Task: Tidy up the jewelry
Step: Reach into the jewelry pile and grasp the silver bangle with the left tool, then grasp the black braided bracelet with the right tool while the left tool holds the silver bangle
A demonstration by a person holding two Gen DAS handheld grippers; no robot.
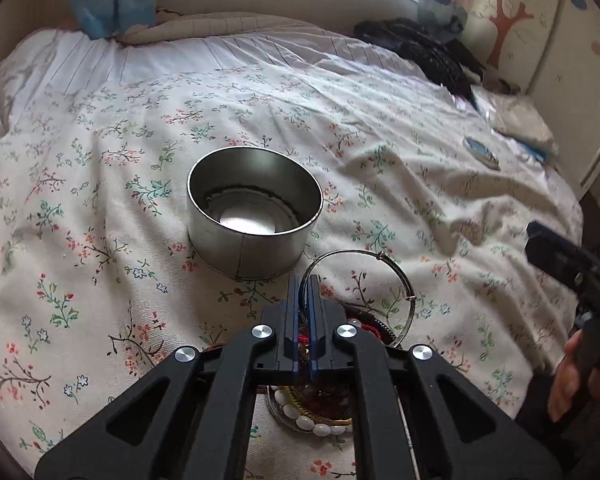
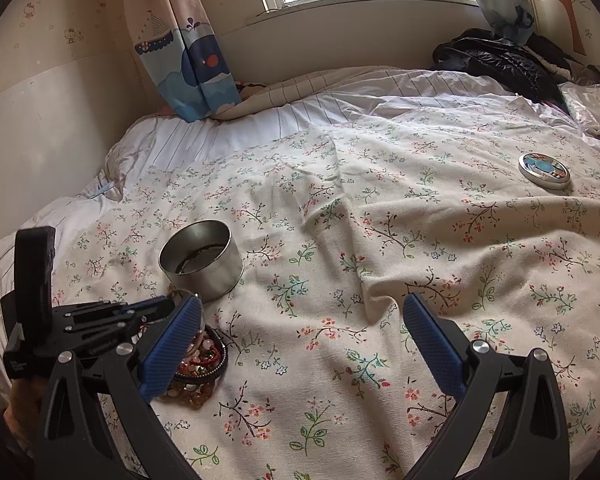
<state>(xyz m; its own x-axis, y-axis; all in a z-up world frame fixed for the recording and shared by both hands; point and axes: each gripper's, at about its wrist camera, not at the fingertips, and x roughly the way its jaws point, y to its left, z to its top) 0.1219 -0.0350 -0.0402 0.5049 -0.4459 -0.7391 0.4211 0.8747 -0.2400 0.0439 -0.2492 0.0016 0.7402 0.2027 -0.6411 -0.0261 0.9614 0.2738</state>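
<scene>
Here the silver bangle [image 1: 364,280] is clamped at its near rim by the left gripper [image 1: 305,280], the open tin [image 1: 252,216] lying just ahead and slightly left, while the right gripper [image 2: 302,344], jaws apart, is farther off.

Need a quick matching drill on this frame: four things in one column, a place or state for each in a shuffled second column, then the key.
1. round metal tin
2. tin lid
3. left gripper
4. right gripper

A. jaws wide apart, nothing between them
B. open-topped, upright on the floral bedspread
C. clamped on a thin silver bangle
D. flat on the bed, far right

Pairs: 1-B, 2-D, 3-C, 4-A
</scene>
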